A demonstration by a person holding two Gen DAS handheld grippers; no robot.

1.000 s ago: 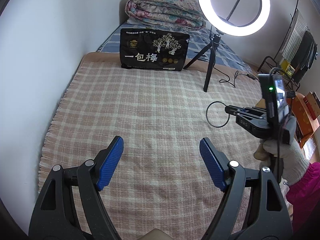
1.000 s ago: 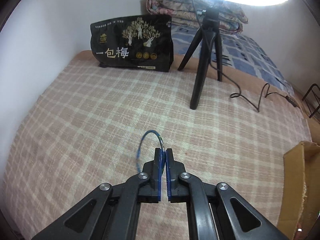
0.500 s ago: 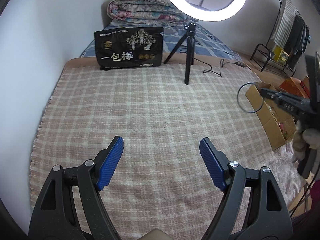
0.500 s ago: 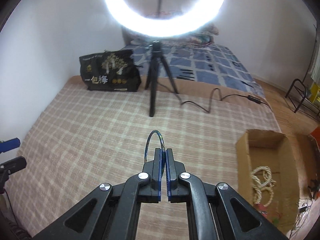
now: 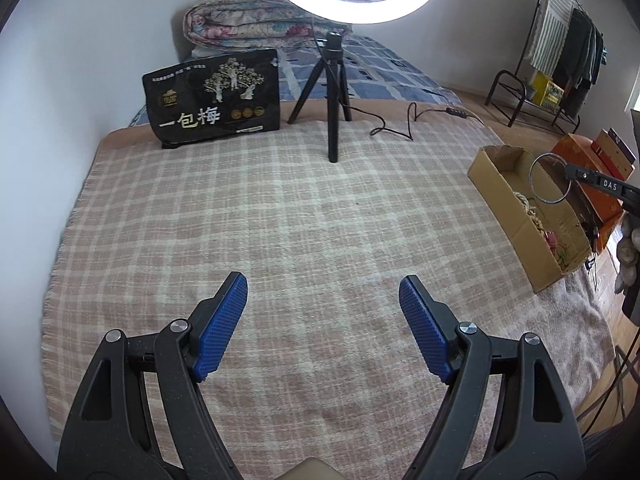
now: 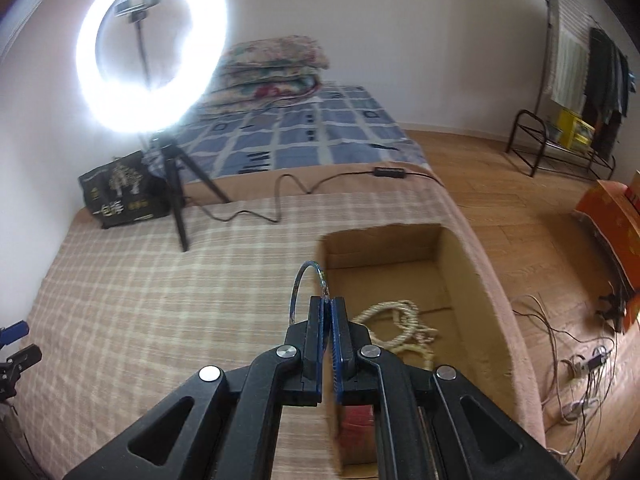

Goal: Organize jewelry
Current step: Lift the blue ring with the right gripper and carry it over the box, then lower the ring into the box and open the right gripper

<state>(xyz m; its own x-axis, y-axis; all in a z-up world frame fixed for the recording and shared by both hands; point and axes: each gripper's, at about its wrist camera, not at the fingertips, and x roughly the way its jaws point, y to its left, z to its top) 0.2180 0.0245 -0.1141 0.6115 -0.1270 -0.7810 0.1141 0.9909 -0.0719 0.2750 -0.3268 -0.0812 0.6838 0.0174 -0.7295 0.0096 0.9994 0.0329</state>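
Clamping a thin blue bangle [image 6: 308,286] by its edge, your right claw [image 6: 329,322] holds the ring upright over the cardboard box [image 6: 466,264], where a cream bead strand [image 6: 394,320] lies. Your left claw [image 5: 322,326] hangs spread apart above the checked blanket [image 5: 280,208].

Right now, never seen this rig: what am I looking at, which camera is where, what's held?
No robot here: a person holds a two-finger clamp in each hand, each with a fisheye camera looking along its fingers. The left wrist view shows the left gripper open and empty above a checked blanket. The right wrist view shows the right gripper shut on a thin blue bangle, at the near edge of a cardboard box that holds a cream bead necklace. On the blanket also stand a ring light on its tripod and a black bag.
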